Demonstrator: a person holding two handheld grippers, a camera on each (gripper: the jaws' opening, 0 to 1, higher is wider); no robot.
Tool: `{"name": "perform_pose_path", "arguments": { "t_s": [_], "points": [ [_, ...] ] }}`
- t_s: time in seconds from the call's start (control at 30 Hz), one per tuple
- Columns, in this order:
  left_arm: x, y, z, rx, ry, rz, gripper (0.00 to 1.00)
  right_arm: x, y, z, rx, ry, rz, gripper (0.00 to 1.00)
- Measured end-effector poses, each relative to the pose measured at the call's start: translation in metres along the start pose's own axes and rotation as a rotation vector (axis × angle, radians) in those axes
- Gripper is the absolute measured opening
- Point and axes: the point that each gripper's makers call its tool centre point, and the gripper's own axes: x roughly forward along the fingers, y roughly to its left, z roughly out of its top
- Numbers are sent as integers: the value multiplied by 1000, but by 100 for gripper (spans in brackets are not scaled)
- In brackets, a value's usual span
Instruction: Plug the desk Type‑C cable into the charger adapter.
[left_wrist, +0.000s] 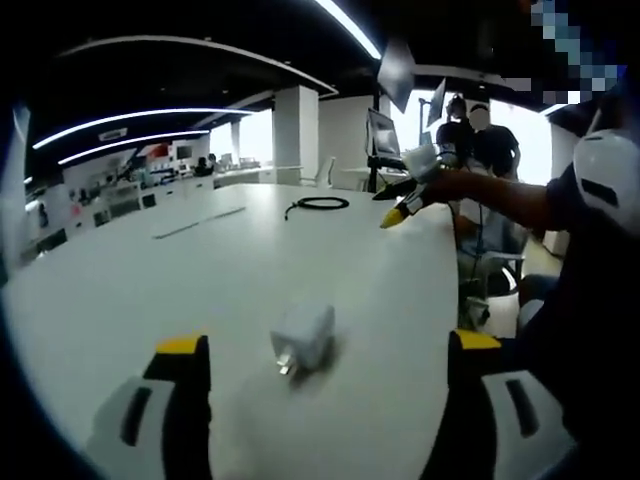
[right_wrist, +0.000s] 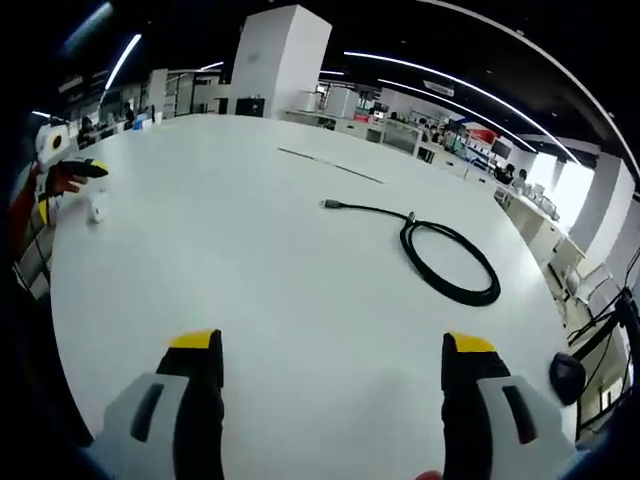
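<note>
Left gripper view has my left gripper (left_wrist: 325, 350) spread wide with nothing between the fingers (left_wrist: 185, 350), and the white charger adapter (left_wrist: 303, 338) lying on its side just ahead of them, centred in the gap, its metal prongs pointing back toward me; I judge I've lined up this way so one closing squeeze can take the body and leave the port free. Farther out on the white surface (left_wrist: 150, 290) my other hand reaches toward the coiled black Type-C cable (left_wrist: 317, 204), well apart from the adapter. From the right gripper view, my right gripper (right_wrist: 331, 350) is likewise released and empty, fingers (right_wrist: 470, 350) parted and aimed at the cable (right_wrist: 447, 262), whose straight tail and plug (right_wrist: 330, 204) lie stretched clear of the coil, an easy end to pinch first.
</note>
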Motion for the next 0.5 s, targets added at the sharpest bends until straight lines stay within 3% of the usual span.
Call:
{"name": "perform_pose_path", "arguments": {
  "t_s": [0.5],
  "points": [
    [3, -1, 0, 0, 10, -4, 99, 17, -43, 2, 2, 34, -32, 82]
  ]
}}
